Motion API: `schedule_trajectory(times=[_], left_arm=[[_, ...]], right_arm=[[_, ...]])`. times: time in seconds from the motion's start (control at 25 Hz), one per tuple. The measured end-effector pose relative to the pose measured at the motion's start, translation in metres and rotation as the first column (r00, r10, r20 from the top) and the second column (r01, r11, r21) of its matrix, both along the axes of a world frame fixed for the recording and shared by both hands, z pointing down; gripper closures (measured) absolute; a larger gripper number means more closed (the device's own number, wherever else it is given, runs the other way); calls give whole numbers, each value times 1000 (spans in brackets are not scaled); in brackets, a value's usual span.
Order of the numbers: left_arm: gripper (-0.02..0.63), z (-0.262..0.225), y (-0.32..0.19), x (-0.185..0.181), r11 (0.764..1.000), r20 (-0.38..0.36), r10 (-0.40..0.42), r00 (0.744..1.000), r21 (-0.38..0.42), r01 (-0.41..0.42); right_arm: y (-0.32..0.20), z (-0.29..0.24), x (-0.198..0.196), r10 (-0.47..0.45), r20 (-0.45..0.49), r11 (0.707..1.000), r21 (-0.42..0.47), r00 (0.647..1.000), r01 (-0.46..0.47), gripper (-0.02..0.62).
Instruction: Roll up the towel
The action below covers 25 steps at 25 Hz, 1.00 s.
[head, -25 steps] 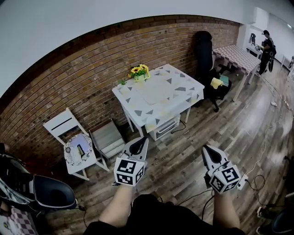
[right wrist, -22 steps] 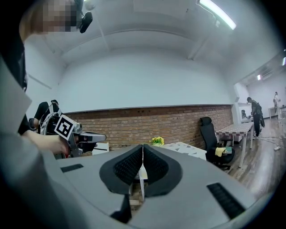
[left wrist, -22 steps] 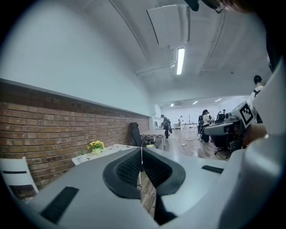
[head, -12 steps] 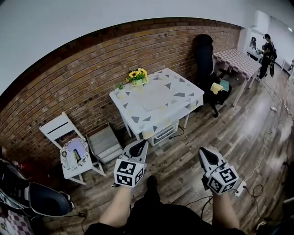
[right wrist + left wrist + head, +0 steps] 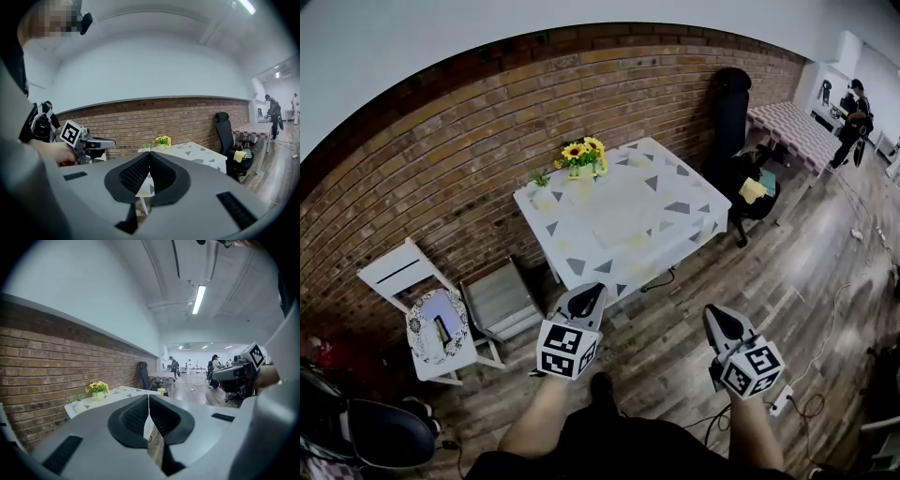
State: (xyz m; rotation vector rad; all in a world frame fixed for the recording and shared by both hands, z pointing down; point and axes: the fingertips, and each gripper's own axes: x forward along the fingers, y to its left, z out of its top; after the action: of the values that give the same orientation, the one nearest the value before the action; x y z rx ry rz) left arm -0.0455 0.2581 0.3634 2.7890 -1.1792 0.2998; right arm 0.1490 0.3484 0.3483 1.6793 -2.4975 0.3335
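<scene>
You held your left gripper (image 5: 589, 296) and right gripper (image 5: 717, 321) empty, both pairs of jaws pressed together, probably because the towel (image 5: 623, 202) lay flat on the table (image 5: 546, 217), well beyond the fingertips. Its pale edges were hard to make out, and the 2 gripper views barely showed it.

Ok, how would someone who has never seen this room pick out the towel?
Look to the brick wall and the table set against it, draped in a white cloth printed with grey triangles. The towel lies flat near the table's middle, on the near side of the sunflowers. It is the one plain, pale square with no triangles on it, though its edges show only faintly.
</scene>
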Motion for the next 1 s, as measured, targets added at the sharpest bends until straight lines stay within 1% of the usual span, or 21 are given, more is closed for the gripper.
schedule_trajectory(times=[0.2, 0.36, 0.64, 0.8, 0.88, 1.0], left_arm=[[586, 13, -69, -14, 999, 10, 16, 1000, -29, -16], [586, 22, -109, -24, 998, 15, 26, 1000, -51, -25], [584, 42, -149, -26, 995, 40, 46, 998, -88, -42], [584, 62, -174, -23, 992, 64, 34, 997, -120, -27], [584, 70, -187, -20, 990, 75, 28, 997, -139, -17], [584, 78, -208, -14, 989, 98, 17, 995, -150, -2]], right_arm=[[-72, 13, -22, -15, -21, 999, -42, 1000, 14, 580], [-114, 14, -35, -23, -40, 998, -60, 999, 20, 580], [-162, 23, -53, -49, -32, 995, -89, 998, 46, 580], [-194, 41, -52, -78, -25, 991, -108, 997, 75, 580], [-212, 49, -53, -98, -23, 988, -125, 995, 94, 580], [-242, 62, -57, -155, -24, 979, -139, 988, 150, 580]])
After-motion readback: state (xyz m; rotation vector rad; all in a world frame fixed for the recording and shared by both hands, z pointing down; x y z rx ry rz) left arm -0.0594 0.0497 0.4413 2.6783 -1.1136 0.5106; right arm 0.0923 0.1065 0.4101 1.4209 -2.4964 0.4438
